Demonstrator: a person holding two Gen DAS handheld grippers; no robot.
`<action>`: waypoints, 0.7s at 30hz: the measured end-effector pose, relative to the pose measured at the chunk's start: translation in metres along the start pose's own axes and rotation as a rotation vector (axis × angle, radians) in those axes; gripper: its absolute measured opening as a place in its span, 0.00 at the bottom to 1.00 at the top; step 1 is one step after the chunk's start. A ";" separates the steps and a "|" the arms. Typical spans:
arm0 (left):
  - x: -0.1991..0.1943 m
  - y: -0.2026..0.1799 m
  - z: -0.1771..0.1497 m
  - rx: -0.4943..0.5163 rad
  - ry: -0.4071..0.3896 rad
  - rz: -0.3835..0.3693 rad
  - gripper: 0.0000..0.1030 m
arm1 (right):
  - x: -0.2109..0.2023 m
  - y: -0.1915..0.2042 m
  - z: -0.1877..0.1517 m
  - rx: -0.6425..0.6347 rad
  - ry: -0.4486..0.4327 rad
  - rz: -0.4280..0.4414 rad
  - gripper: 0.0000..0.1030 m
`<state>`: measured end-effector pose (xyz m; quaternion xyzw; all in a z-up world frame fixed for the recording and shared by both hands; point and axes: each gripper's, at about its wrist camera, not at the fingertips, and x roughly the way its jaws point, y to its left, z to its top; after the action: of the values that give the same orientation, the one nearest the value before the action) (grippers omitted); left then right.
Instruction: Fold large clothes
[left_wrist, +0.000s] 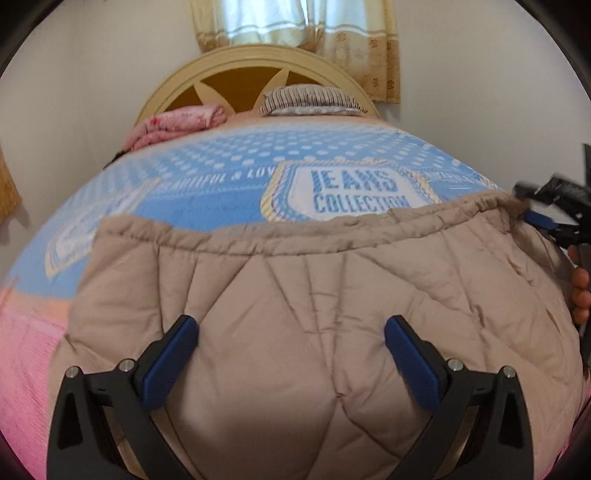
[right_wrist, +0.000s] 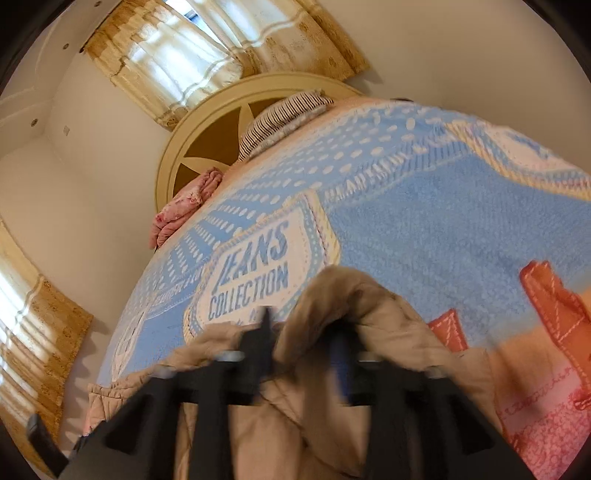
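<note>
Currently: beige quilted padded garment, lower centre, spread flat on blue printed bedspread; gathered hem uppermost. Left gripper released, empty. Right gripper blurred, straddling raised corner; grasp undeterminable. Folding apparently unfinished.

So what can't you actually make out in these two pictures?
- Right wrist view: the right gripper is motion-blurred, so whether its fingers touch the beige quilted garment is unclear.
- Left wrist view: the garment's near end is cut off by the bottom edge.
- Left wrist view: the hand is cropped by the right rim.
</note>
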<state>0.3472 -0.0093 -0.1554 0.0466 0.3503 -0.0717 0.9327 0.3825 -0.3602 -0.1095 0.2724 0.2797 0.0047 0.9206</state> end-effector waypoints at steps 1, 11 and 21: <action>0.001 -0.001 -0.002 0.000 0.001 0.003 1.00 | -0.009 0.009 0.000 -0.032 -0.032 -0.027 0.68; 0.015 -0.012 -0.009 0.024 0.031 0.026 1.00 | -0.003 0.126 -0.085 -0.382 0.138 0.030 0.60; 0.031 -0.016 -0.011 0.034 0.071 0.029 1.00 | 0.036 0.107 -0.114 -0.385 0.213 -0.027 0.59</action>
<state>0.3601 -0.0263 -0.1845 0.0699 0.3811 -0.0625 0.9198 0.3695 -0.2065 -0.1529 0.0855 0.3730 0.0746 0.9209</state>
